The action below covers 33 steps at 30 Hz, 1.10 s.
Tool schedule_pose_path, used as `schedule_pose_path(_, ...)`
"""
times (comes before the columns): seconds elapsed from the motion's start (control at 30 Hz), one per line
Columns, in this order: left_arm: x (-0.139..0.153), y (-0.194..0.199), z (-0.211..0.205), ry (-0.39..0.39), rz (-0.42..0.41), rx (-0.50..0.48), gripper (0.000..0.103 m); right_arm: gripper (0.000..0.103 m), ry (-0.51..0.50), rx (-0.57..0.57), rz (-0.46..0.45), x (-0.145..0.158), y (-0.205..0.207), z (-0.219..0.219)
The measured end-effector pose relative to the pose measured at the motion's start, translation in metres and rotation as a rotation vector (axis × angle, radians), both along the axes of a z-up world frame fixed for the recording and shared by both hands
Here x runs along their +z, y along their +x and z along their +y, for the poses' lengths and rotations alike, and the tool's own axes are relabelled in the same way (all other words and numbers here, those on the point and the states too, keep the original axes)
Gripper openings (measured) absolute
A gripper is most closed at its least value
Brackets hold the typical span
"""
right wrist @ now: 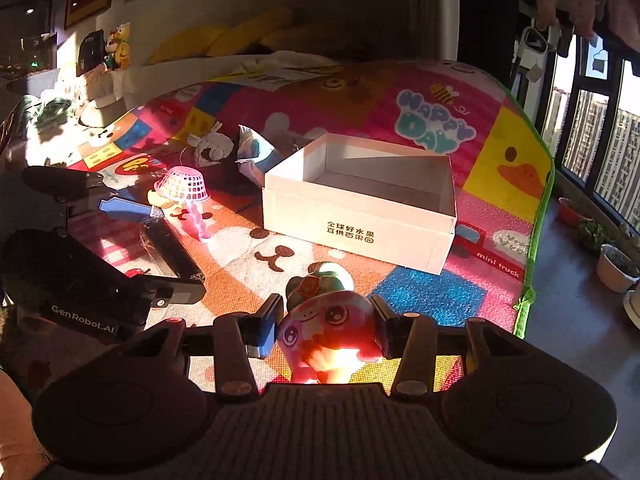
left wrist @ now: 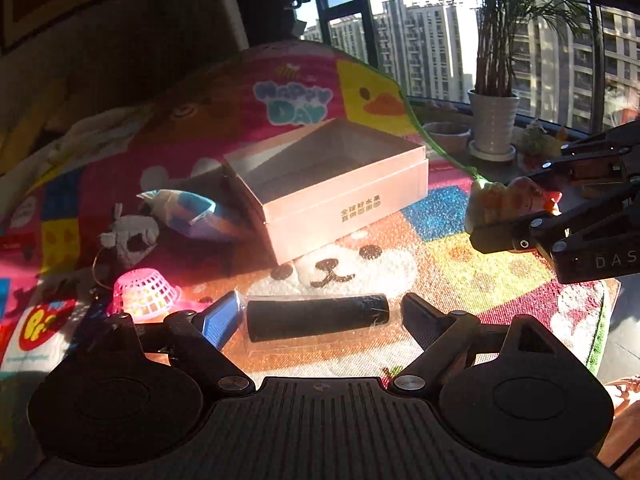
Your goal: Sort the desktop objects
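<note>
Clamped between the right gripper's [right wrist: 326,326] pads at the bottom centre of its view is a pink toy figure [right wrist: 328,332]. At the lower centre of the left view, the left gripper [left wrist: 320,312] stands released around a black tube [left wrist: 316,316] in clear wrapping; whether its pads touch the tube cannot be told. Above both, mid-frame, an open white box [right wrist: 360,228] sits on the bright cartoon mat [right wrist: 432,292]. A pink basket [left wrist: 144,292] lies at the left.

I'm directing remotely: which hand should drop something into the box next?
Right. Its gripper already grips the toy figure, facing the open box. The left gripper only straddles the black tube.
</note>
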<state>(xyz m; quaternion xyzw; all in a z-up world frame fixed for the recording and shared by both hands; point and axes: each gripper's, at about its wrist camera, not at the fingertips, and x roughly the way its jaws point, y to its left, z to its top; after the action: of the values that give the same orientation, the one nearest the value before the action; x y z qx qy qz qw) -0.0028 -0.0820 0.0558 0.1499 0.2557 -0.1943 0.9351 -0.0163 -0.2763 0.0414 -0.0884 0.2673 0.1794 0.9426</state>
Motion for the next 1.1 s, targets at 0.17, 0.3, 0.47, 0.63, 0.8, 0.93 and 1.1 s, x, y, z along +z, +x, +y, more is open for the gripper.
schedule_pose_path(0.17,0.050,-0.018,0.000,-0.032,-0.166,-0.022,0.091,0.046,0.065,0.010,-0.099,0.043,-0.010,-0.007)
schedule_pose_path(0.3,0.076,-0.021,0.000,-0.039,-0.267,-0.020,0.091,0.046,0.103,0.006,-0.180,0.072,-0.019,-0.016)
schedule_pose_path(0.47,0.086,-0.002,-0.005,-0.040,-0.290,-0.007,0.091,0.046,0.122,-0.031,-0.243,0.094,-0.017,-0.028)
schedule_pose_path(0.63,0.086,0.030,-0.019,-0.021,-0.288,-0.025,0.091,0.046,0.142,-0.035,-0.262,0.111,0.001,-0.033)
schedule_pose_path(0.8,0.071,0.077,-0.031,-0.047,-0.261,-0.030,0.091,0.046,0.169,-0.042,-0.257,0.124,0.047,-0.035)
schedule_pose_path(0.93,0.051,0.122,-0.036,-0.096,-0.221,-0.038,0.091,0.046,0.182,-0.055,-0.224,0.120,0.100,-0.033)
schedule_pose_path(1.1,0.036,0.174,-0.040,-0.131,-0.143,-0.005,0.101,0.054,0.218,-0.099,-0.165,0.106,0.181,-0.026)
